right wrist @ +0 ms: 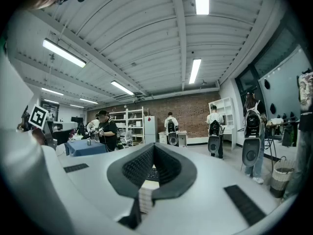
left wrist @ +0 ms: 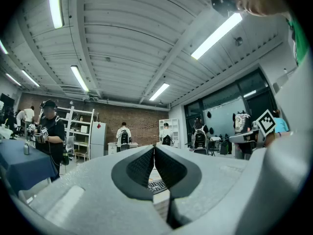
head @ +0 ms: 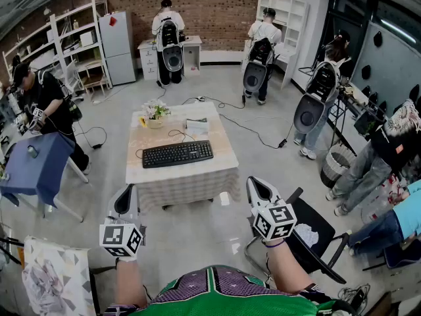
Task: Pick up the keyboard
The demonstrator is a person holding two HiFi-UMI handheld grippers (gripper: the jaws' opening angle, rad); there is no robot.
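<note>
Nearest, low before the body: left tongs (left wrist: 154,150) pressed together with nothing between; right tongs (right wrist: 153,148) likewise closed and empty; both held level, aimed at the table (head: 222,151) ahead and well apart from it; to be opened before any hold

Just beside the right hand, a black chair (head: 317,234), off the straight line forward; farther left, a blue-draped table (head: 38,164), also out of the way; only floor between tongs and goal

Next, on the near half of the patterned cloth: the keyboard (head: 177,154), black, long side toward the body, slightly skewed, lying flat and untouched; likely light, stiff and flat, with hard smooth plastic edges, so prone to slip or tip if pinched at one corner; best taken at the two short ends, one pair of tongs each, or by the near long edge, pads on the frame and not on the keys; little gap underneath, so perhaps a slide toward the table edge first

Behind it, a thin wire (head: 176,135) curling on the cloth, apparently its lead; worth watching for drag or snagging on the lift; beyond that a sheet of paper (head: 197,127) and a flower pot (head: 154,116) toward the far edge, close to the wire yet apart from the keyboard

Farthest: a floor cable (head: 253,131) trailing away from the table, people (head: 168,41) at work along a brick wall (head: 217,5), none in the way
</note>
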